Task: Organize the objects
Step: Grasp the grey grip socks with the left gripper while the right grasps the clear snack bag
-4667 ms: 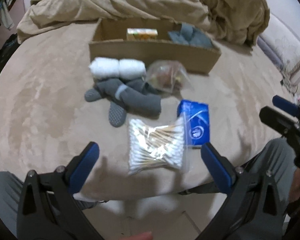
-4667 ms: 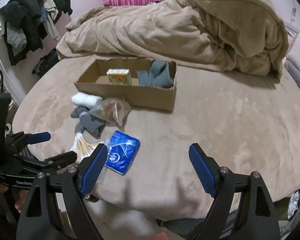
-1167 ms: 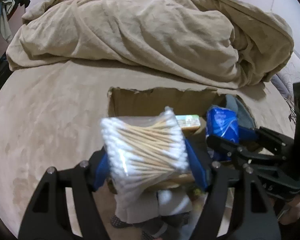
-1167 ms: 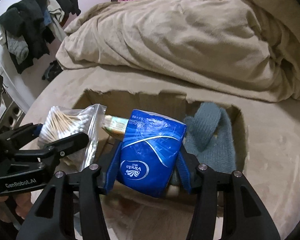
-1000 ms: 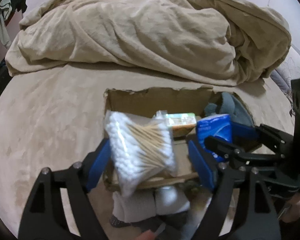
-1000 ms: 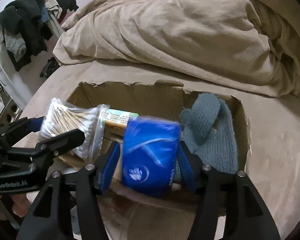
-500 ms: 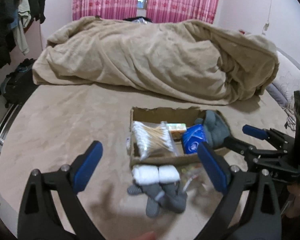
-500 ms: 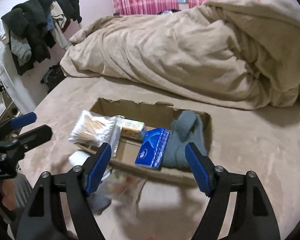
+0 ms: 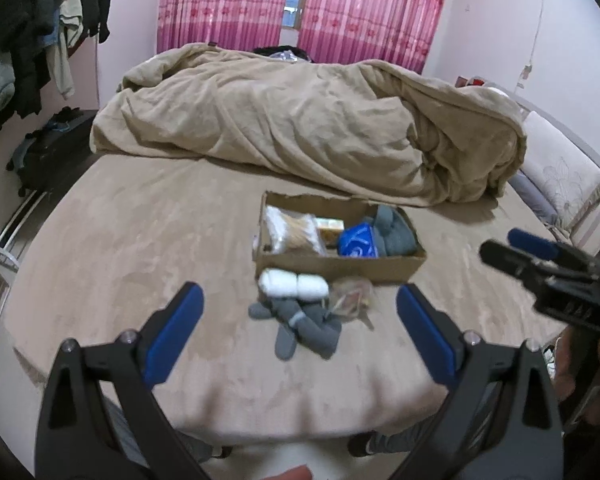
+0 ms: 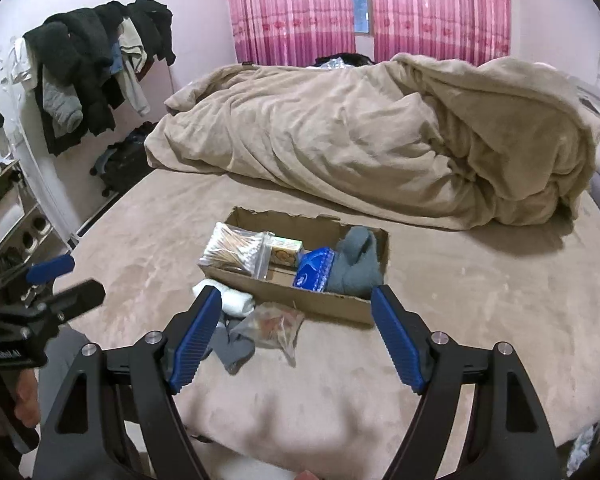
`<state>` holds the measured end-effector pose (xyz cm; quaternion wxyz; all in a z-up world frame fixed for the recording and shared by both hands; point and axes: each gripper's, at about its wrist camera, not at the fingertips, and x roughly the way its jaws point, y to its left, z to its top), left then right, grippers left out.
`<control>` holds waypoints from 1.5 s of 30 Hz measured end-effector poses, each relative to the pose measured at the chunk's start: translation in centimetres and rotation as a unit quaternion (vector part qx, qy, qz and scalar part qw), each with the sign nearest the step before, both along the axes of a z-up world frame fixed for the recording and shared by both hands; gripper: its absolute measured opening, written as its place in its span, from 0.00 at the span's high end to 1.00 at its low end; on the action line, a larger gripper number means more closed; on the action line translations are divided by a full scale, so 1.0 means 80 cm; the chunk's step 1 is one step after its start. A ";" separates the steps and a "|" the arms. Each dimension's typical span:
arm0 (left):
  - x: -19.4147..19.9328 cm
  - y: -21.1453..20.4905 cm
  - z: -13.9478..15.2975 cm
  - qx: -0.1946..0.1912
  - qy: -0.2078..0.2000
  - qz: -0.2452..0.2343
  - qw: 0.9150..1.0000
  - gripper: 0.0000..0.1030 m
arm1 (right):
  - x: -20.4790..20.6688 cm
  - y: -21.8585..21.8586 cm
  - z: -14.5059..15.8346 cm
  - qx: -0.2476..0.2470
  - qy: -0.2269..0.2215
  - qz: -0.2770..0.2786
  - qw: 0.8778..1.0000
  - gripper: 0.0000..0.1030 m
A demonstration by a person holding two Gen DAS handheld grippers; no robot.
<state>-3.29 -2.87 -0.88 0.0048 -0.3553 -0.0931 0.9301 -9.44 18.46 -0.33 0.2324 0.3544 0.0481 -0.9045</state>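
A cardboard box (image 9: 340,268) (image 10: 284,294) sits mid-bed. In it lie a bag of cotton swabs (image 9: 294,232) (image 10: 236,250), a small yellow-green carton (image 9: 330,228) (image 10: 286,250), a blue tissue pack (image 9: 358,242) (image 10: 314,270) and a grey-blue knit item (image 9: 394,234) (image 10: 356,266). In front of the box lie white rolled socks (image 9: 292,284) (image 10: 236,300), grey socks (image 9: 304,326) (image 10: 232,346) and a clear snack bag (image 9: 352,298) (image 10: 274,326). My left gripper (image 9: 298,332) and right gripper (image 10: 296,332) are both open and empty, pulled back near the bed's front edge.
A rumpled tan duvet (image 9: 308,128) (image 10: 372,136) fills the far half of the bed. Clothes hang on a rack (image 10: 92,72) at the left, with a dark suitcase (image 10: 120,164) on the floor. Pink curtains (image 9: 300,12) cover the window. The right gripper also shows at the right of the left wrist view (image 9: 548,268).
Both grippers let go of the swab bag and tissue pack into the box, opened wide, and drew back toward the front edge of the bed.
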 end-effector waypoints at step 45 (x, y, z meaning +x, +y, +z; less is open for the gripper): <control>-0.140 0.026 -0.232 -0.021 -0.111 -0.052 0.992 0.11 | -0.131 -0.066 -0.206 -0.023 -0.183 0.022 0.983 0.22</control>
